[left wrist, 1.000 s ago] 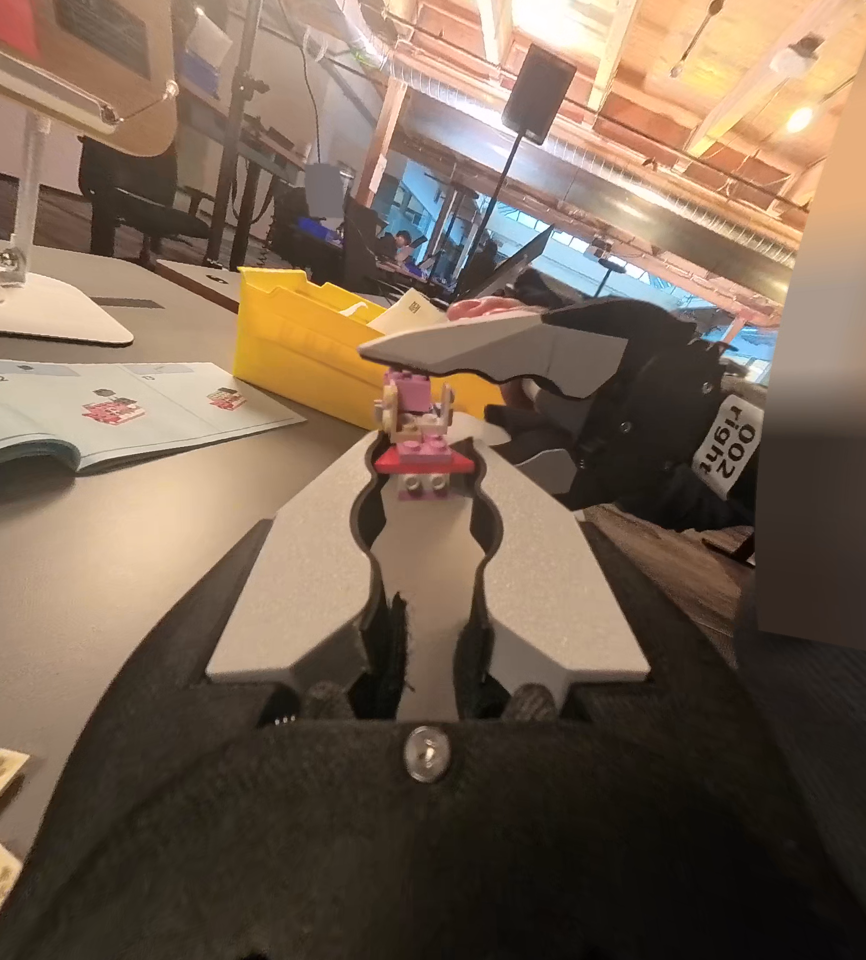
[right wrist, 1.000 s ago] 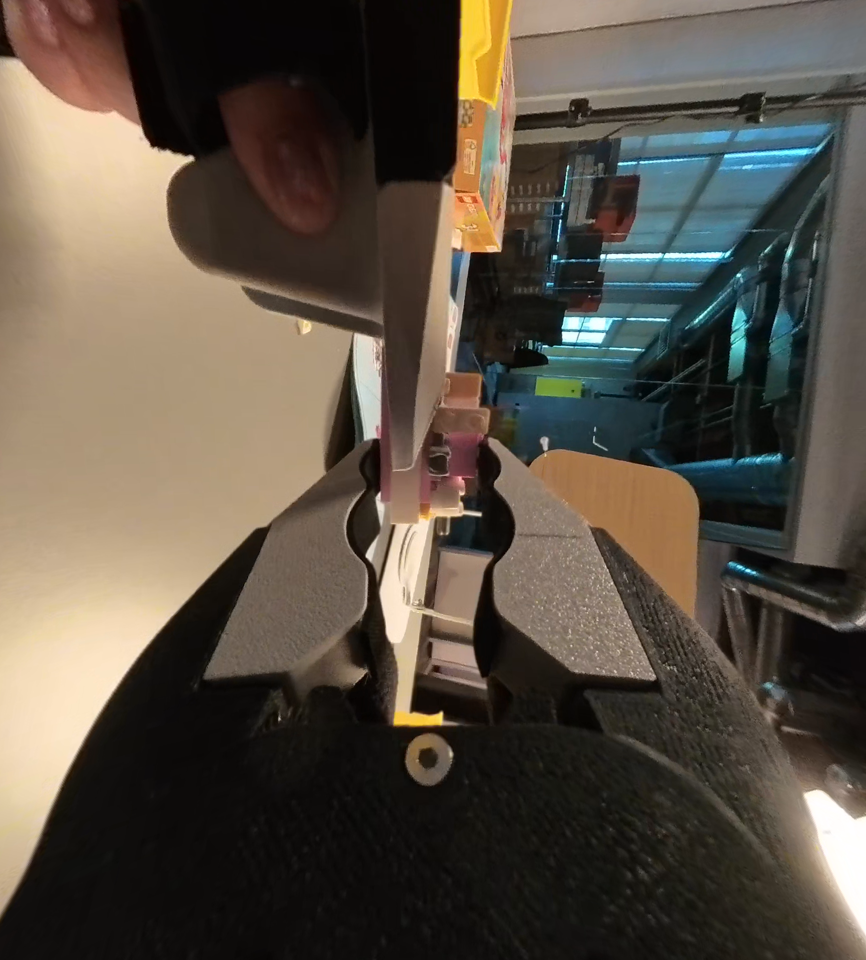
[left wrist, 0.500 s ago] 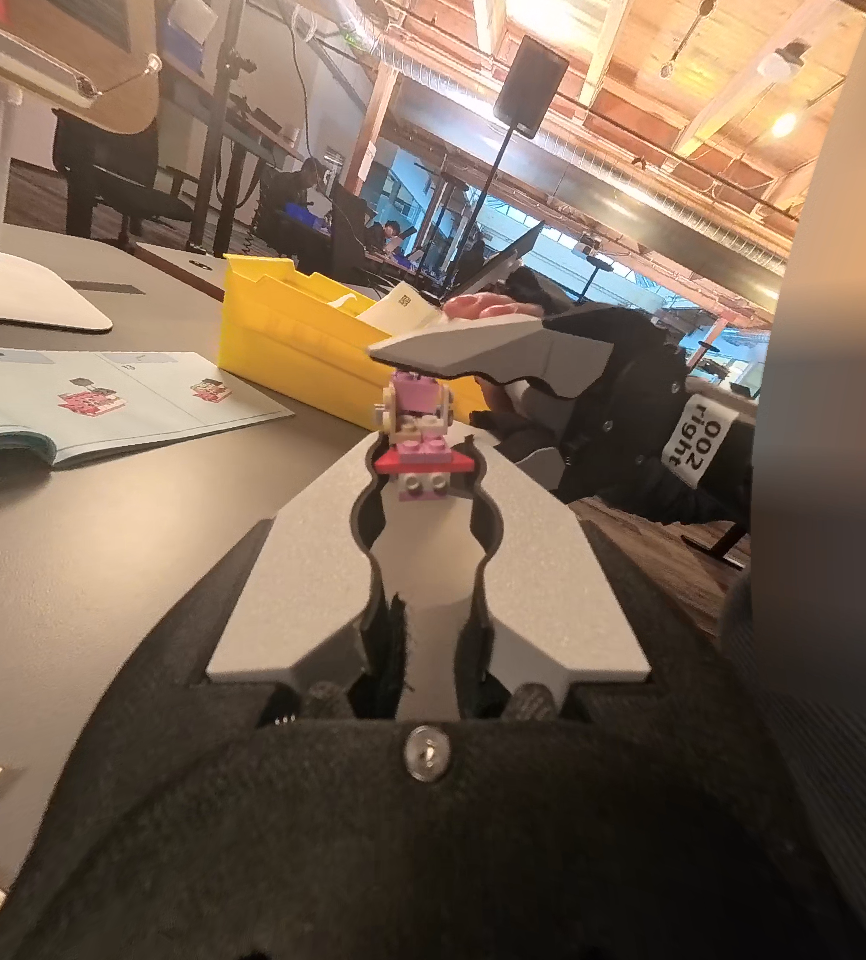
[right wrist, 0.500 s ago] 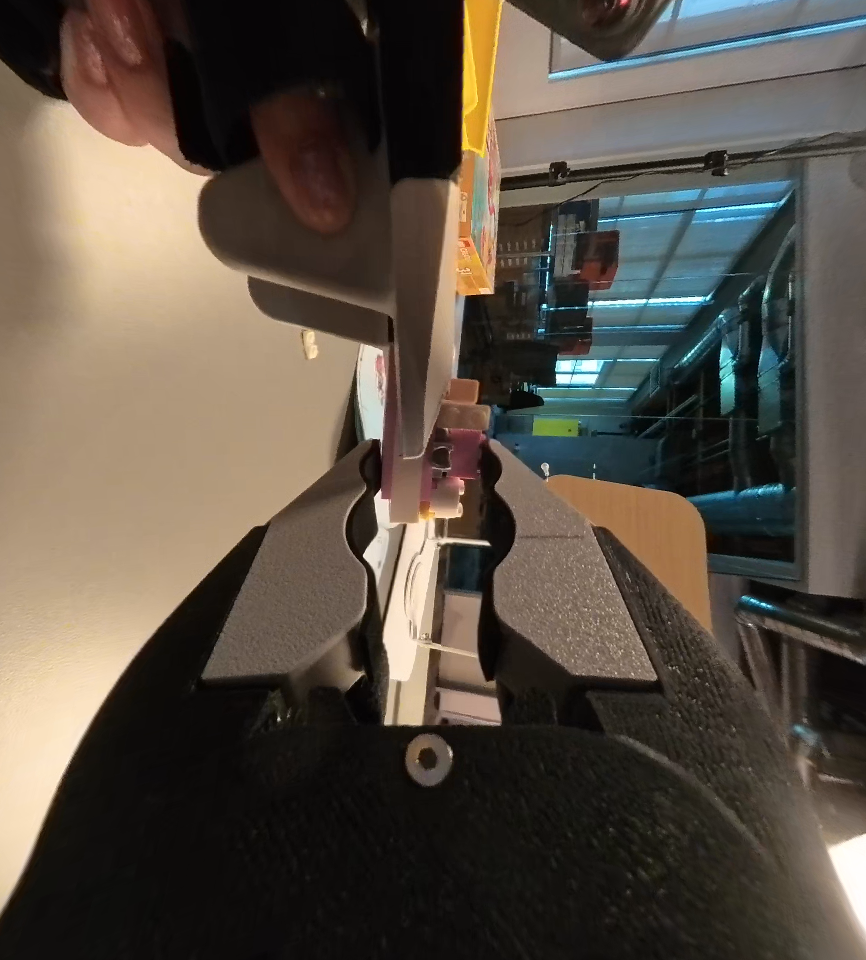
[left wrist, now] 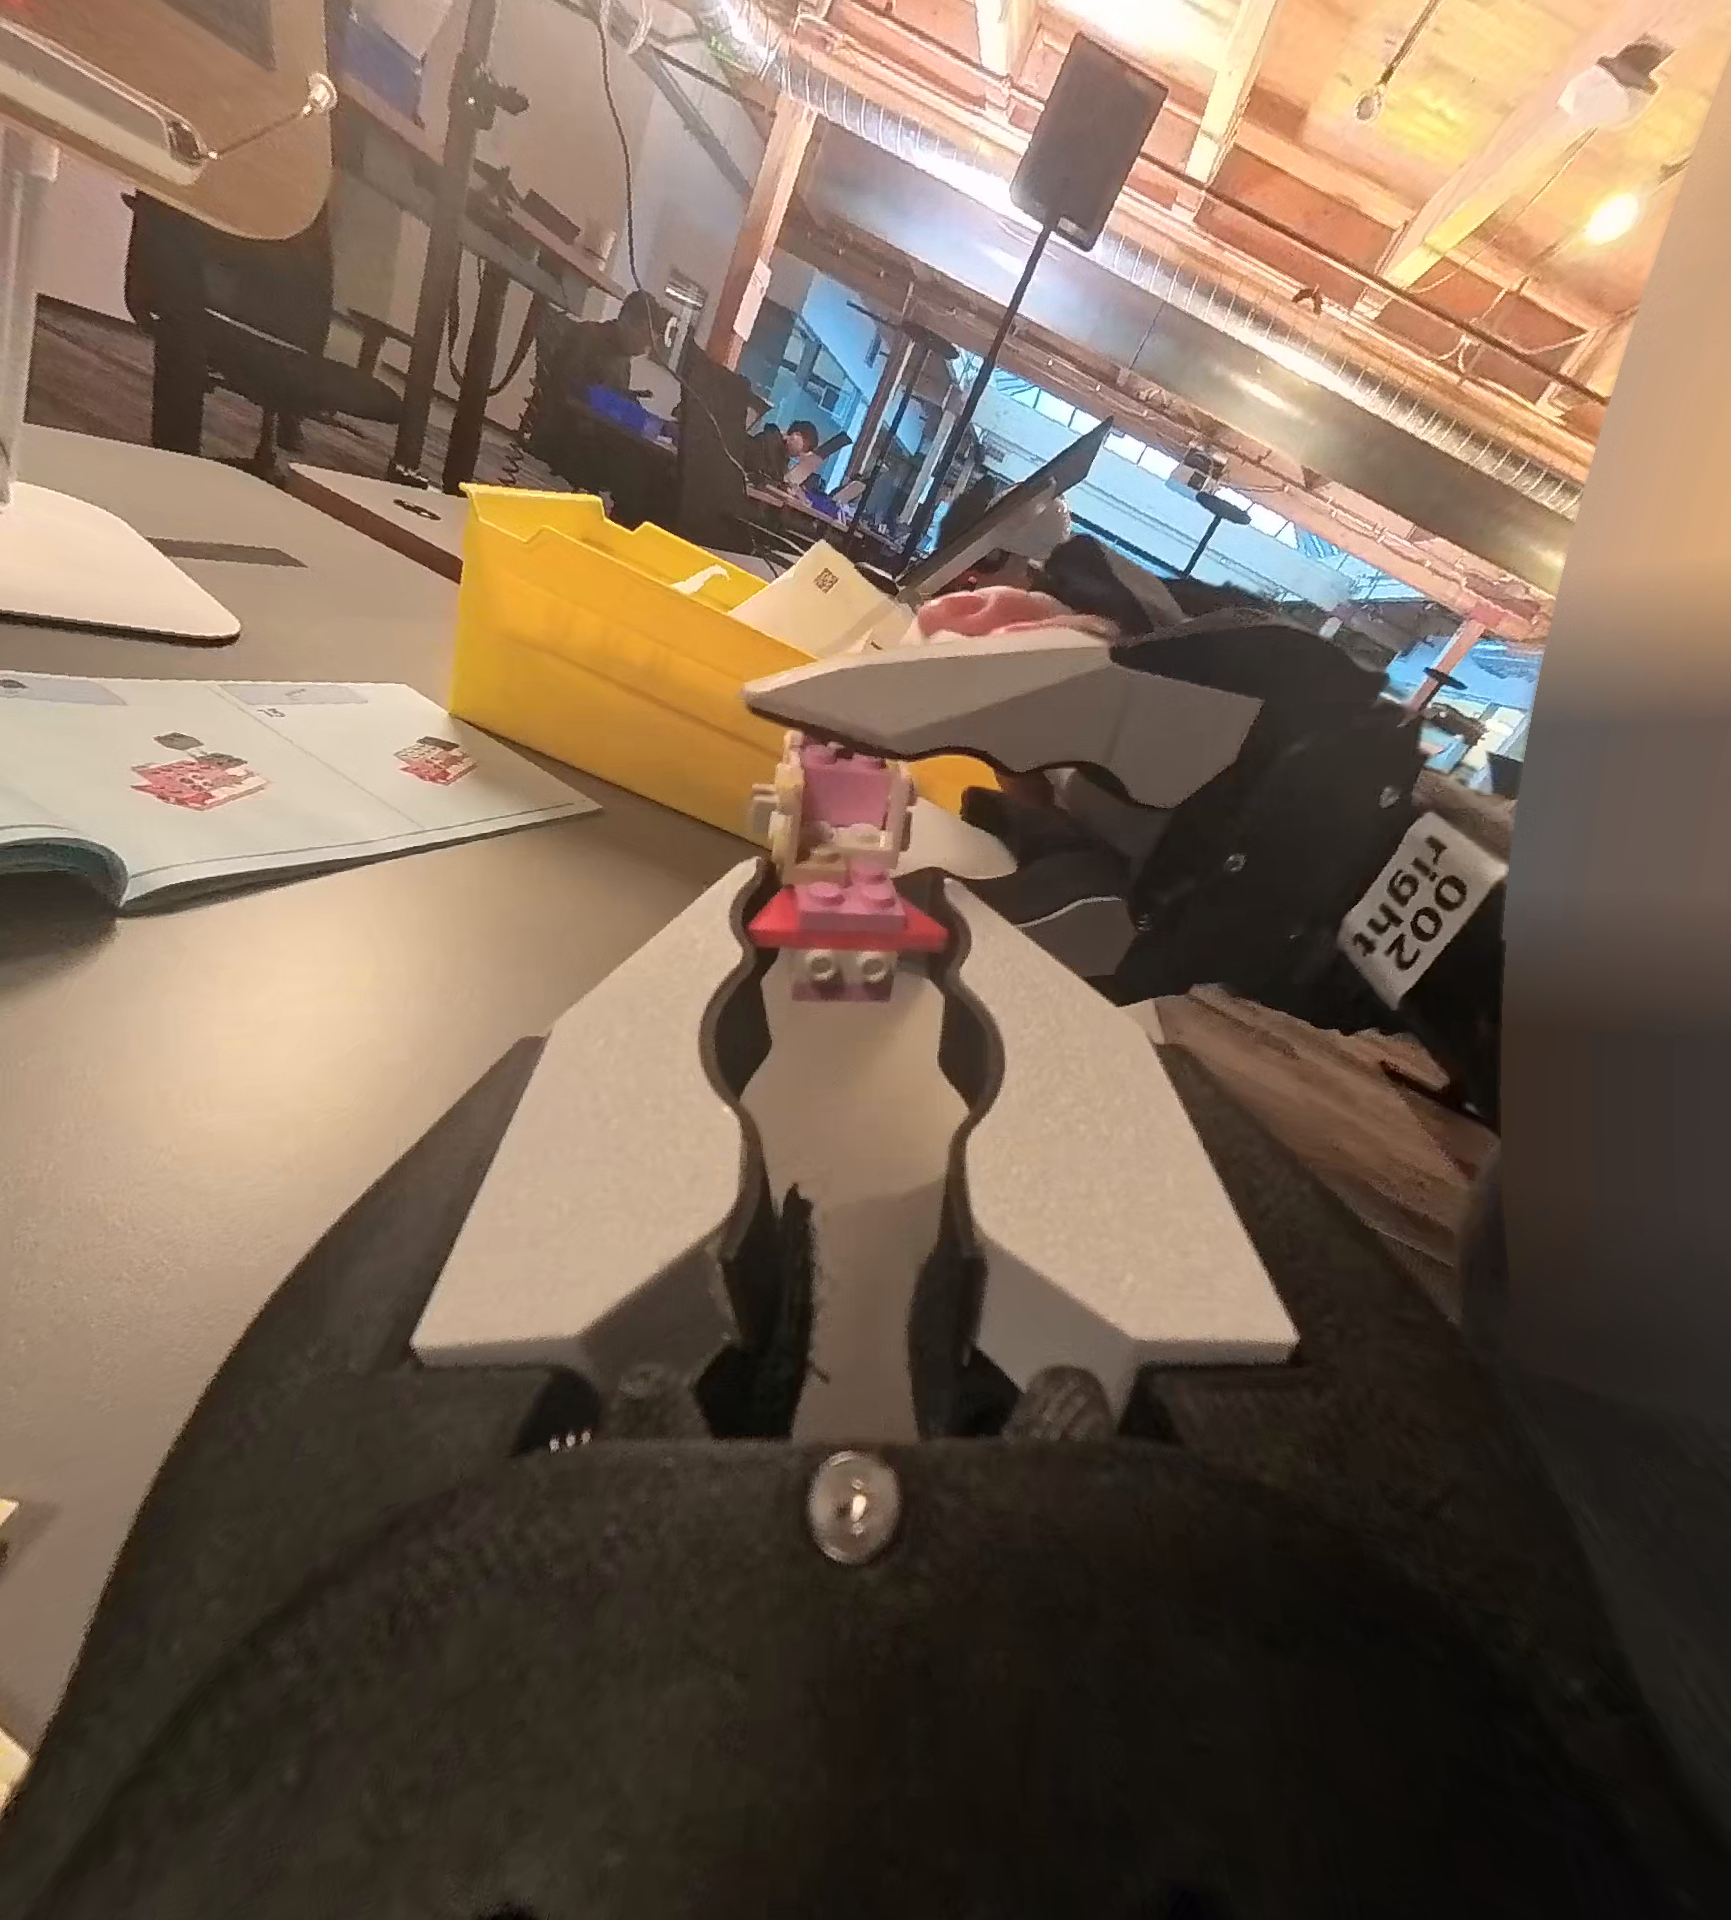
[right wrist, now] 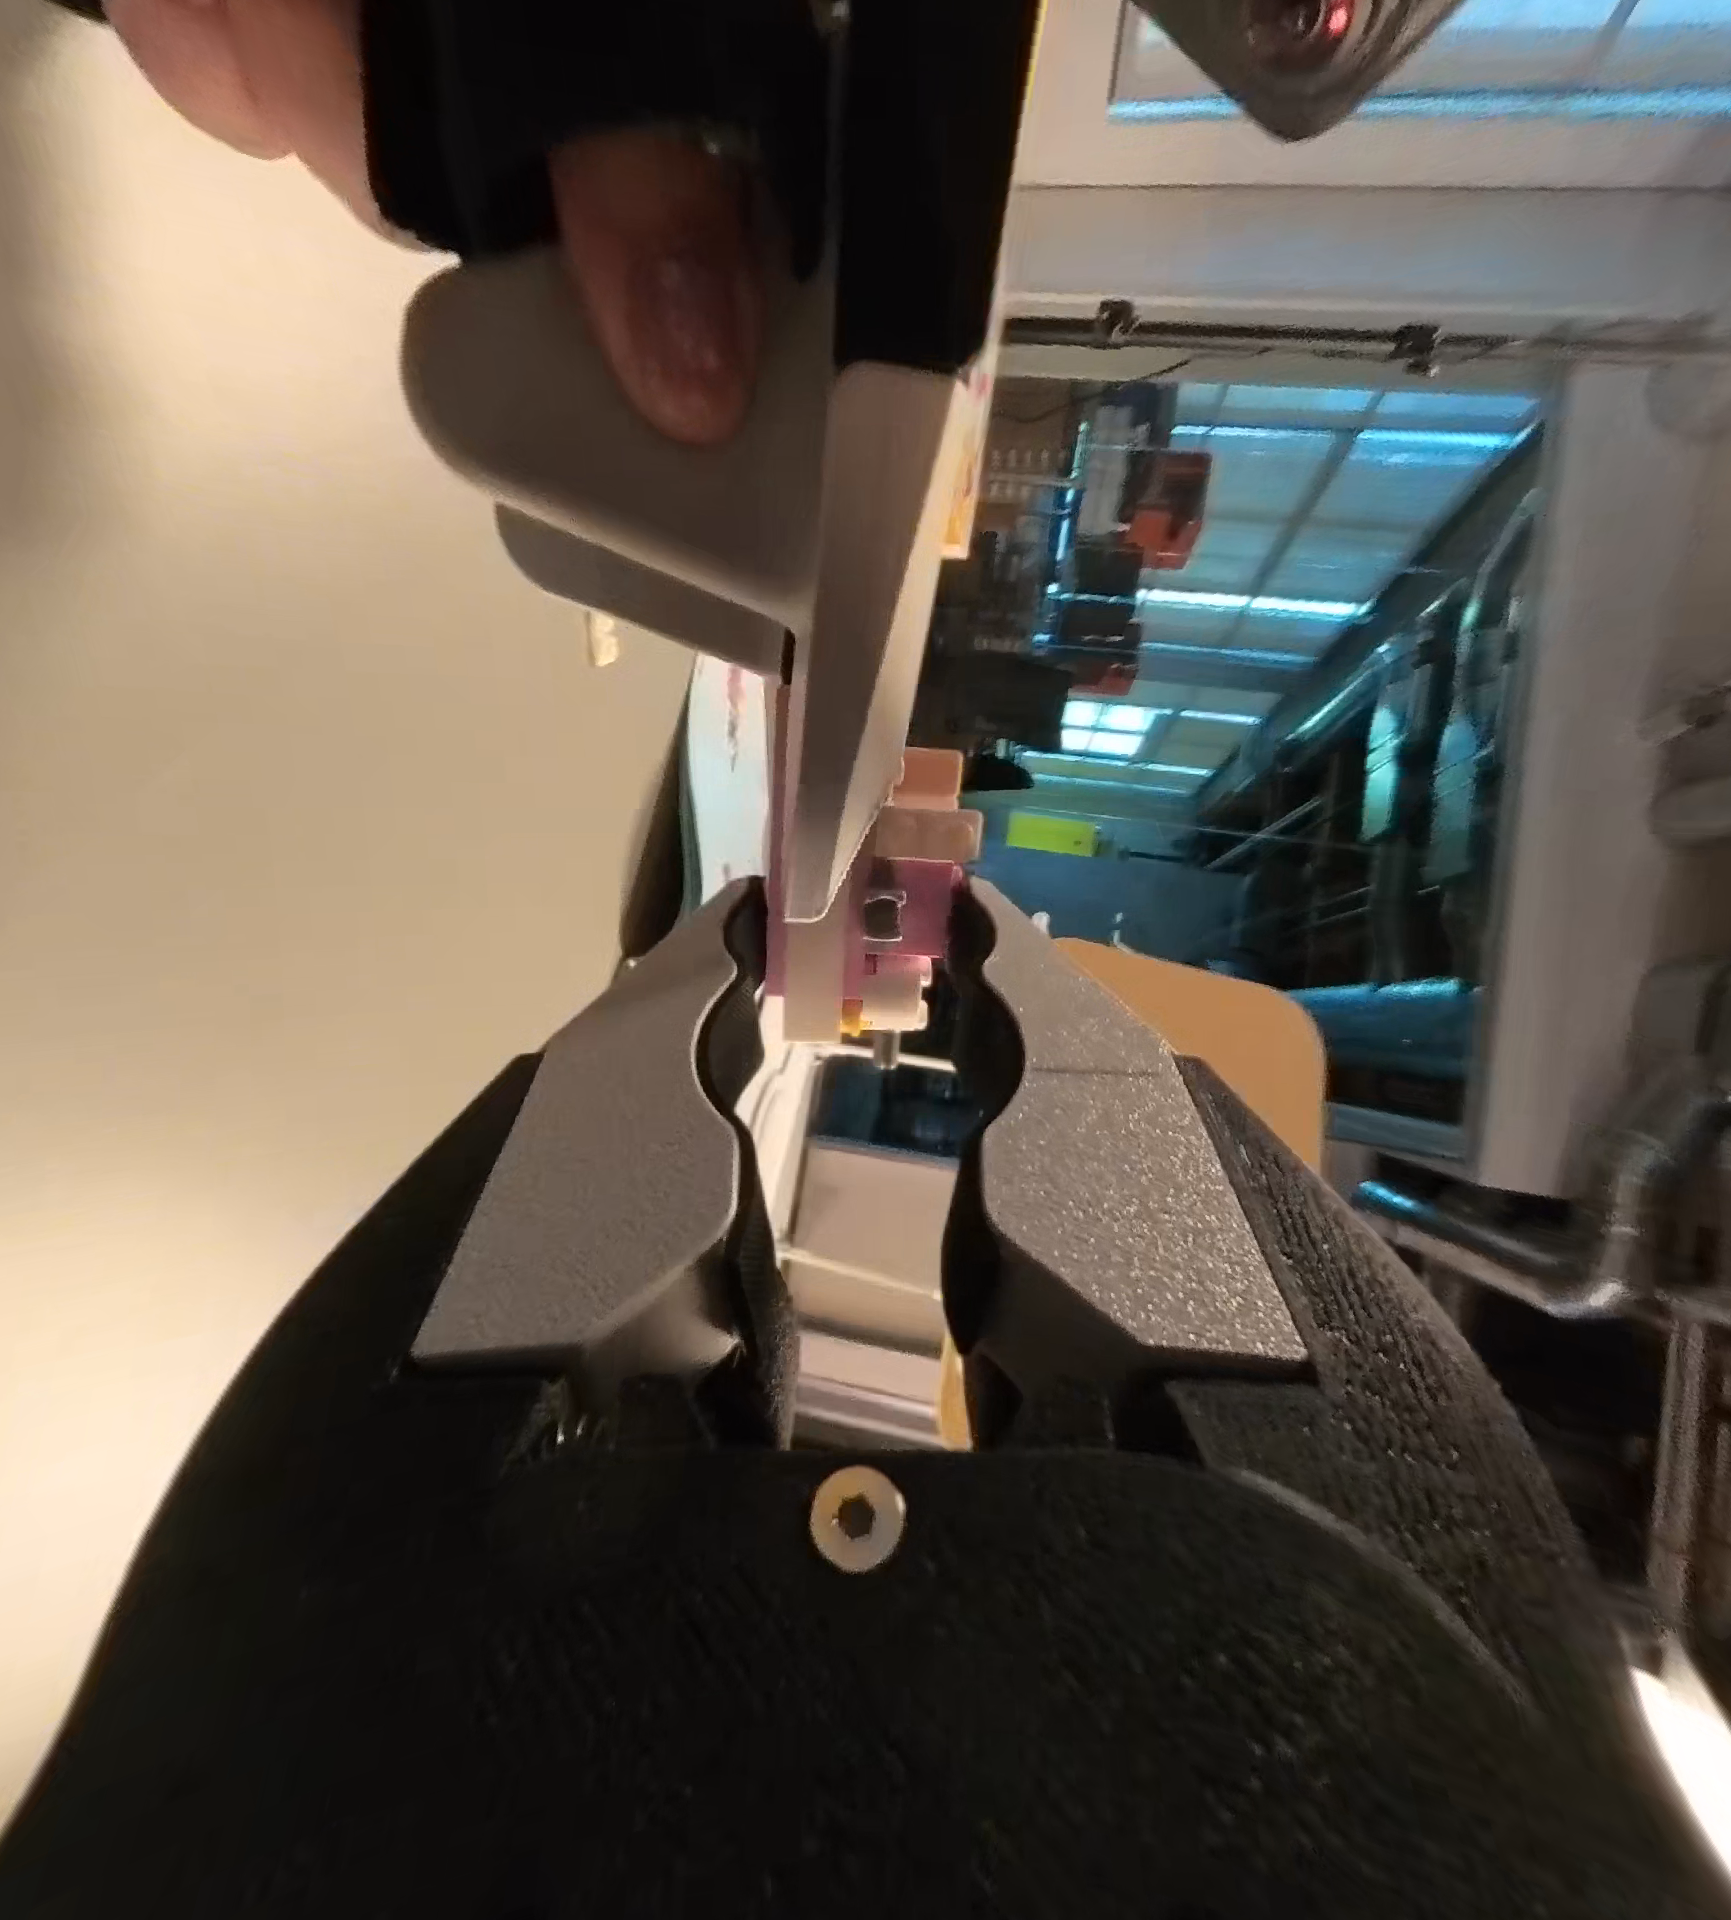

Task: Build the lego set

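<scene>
2 grippers (left wrist: 845,920) (right wrist: 866,914) clamp 1 pink brick model (left wrist: 840,831) beside yellow bin (left wrist: 612,665).

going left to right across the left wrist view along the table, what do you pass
white stand base → open instruction booklet → yellow bin → pink brick model, clamped in the left gripper → right gripper, its upper finger over the model.
</scene>
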`<state>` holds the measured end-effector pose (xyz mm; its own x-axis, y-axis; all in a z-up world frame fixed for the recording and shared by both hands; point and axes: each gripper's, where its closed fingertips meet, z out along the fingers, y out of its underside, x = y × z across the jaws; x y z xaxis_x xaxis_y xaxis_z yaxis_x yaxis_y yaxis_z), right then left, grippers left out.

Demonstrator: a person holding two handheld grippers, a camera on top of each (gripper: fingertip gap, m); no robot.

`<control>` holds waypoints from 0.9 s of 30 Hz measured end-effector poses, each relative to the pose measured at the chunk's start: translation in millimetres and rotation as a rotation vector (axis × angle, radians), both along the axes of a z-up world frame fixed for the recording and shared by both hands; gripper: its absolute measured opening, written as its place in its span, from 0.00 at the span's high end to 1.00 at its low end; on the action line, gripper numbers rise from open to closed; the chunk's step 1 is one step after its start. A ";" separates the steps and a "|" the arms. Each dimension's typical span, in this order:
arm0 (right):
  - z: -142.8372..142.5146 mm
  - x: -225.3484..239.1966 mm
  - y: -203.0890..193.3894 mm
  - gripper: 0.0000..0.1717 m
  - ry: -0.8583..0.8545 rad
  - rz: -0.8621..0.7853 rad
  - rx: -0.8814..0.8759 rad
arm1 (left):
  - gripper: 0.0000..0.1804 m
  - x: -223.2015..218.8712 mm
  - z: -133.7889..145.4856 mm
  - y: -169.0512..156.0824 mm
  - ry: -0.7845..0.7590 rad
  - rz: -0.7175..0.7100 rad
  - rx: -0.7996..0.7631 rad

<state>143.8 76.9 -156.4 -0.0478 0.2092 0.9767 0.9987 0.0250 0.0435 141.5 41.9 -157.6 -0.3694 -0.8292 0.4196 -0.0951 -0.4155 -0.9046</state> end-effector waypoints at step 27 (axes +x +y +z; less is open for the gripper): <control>-40.8 80.8 -36.5 0.64 1.053 -0.111 -0.008 | 0.84 5.5 -86.8 -8.0 0.495 -0.100 0.446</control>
